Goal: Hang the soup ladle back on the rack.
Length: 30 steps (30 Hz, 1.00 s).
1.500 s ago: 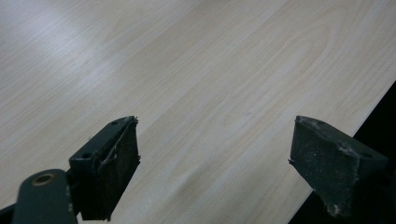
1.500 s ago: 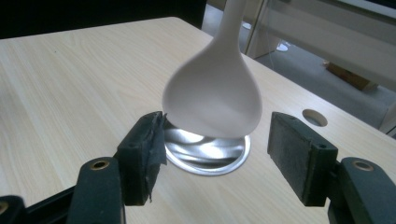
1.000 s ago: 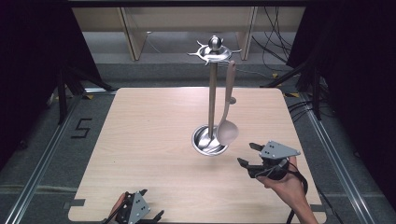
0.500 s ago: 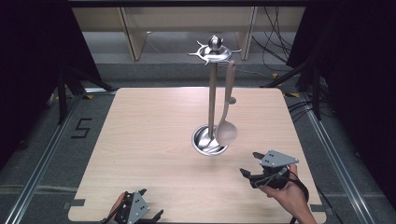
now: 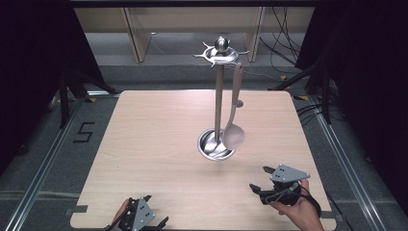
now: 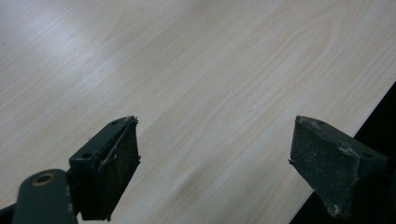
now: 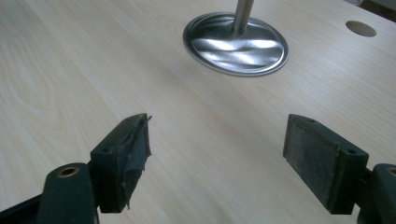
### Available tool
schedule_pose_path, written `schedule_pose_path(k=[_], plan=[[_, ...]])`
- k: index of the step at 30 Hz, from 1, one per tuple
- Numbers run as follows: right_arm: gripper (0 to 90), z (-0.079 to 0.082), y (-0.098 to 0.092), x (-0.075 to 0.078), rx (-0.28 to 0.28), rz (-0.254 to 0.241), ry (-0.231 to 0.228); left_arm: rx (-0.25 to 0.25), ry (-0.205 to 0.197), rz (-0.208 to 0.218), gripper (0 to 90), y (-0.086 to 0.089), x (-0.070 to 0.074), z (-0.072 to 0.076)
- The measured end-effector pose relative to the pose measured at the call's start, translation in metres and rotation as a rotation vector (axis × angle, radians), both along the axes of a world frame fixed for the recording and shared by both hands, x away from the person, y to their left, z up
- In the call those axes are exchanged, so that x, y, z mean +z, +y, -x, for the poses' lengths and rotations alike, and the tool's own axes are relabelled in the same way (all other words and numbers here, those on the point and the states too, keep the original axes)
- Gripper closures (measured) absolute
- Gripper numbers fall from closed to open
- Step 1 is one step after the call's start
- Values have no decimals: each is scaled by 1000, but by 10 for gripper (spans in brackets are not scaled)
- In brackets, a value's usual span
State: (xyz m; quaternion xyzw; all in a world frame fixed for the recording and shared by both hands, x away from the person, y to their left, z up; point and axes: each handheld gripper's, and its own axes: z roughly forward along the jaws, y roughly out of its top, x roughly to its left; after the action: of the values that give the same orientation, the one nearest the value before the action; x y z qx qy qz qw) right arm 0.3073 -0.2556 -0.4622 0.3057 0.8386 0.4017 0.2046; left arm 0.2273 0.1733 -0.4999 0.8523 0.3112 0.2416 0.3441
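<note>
Utensil stand [image 5: 219,96] upright on the wooden table [image 5: 144,144], round steel base [image 7: 236,44] a little right of table centre. One ladle [image 5: 233,130] hangs from the top hook ring, bowl down, just beside the pole and right over the base; from above I cannot tell whether bowl and base touch.

Right gripper [image 5: 262,180]: compared with one second ago it has drawn back from the stand, toward the near right corner of the table, and now sits near the base but apart from it. Jaws spread wide, nothing between them; its own view shows bare wood between the pads, with the base farther ahead.

Left gripper [image 5: 154,211]: at the near table edge, well apart from the stand, same spot as one second ago. Jaws spread, empty, with bare wood and the table edge beneath.

Judgement: the ladle hangs free, and the retreat of an empty right gripper reads as the close of a hang-up step. The hanging appears done; nothing else to place is visible on the table.
</note>
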Motion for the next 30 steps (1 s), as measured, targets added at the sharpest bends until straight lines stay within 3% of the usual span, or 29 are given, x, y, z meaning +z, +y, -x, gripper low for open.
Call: schedule_pose_path(k=[4, 5, 6, 7, 8, 9, 11, 13, 15, 16, 17, 19, 22, 23, 25, 27, 28, 30], plan=[[206, 7, -4, -5, -14, 21, 5, 1, -7, -10, 147, 0, -1, -1], [192, 10, -5, -7, -27, 19, 30, 5, -7, -13, 147, 0, -2, -2], [186, 11, -7, -9, -38, 23, 24, 13, -3, 10, 147, 0, -2, -1], [188, 13, -9, -12, -44, 30, 24, 17, -7, -12, 147, 2, -2, -2], [189, 15, -11, -14, -52, 29, 45, 13, -1, 4, 147, 2, -2, -2], [189, 16, -13, -16, -50, 41, 42, 1, 7, -31, 147, 5, 0, -2], [194, 19, -16, -20, -57, 47, 58, 4, 7, -27, 147, 5, 0, -3], [215, 22, -20, -22, -77, 38, 27, 2, 8, -28, 147, 5, 0, -3], [213, 24, -23, -21, -87, 18, 32, -1, 9, -28, 147, 4, 0, -2], [213, 25, -24, -21, -87, 19, 23, 18, -5, -11, 147, 2, -3, -3], [213, 26, -23, -21, -88, 10, 45, 22, -6, -7, 147, 2, -3, -2], [213, 27, -24, -22, -90, 15, 41, -1, 8, -29, 147, 3, -1, -2], [214, 28, -23, -25, -75, 29, 38, -1, 7, -29, 147, 4, 0, -2], [214, 28, -22, -26, -74, 27, 43, 22, -1, 6, 147, 2, -2, -1], [215, 28, -20, -27, -69, 33, 42, -5, 14, -34, 147, 5, 1, -2], [215, 28, -20, -27, -66, 33, 43, -2, 8, -29, 147, 4, 0, -2], [214, 28, -21, -27, -66, 34, 43, 20, -1, 9, 147, 2, -2, -1], [215, 27, -21, -28, -67, 39, 40, 14, 2, -2, 147, 3, -1, -2]])
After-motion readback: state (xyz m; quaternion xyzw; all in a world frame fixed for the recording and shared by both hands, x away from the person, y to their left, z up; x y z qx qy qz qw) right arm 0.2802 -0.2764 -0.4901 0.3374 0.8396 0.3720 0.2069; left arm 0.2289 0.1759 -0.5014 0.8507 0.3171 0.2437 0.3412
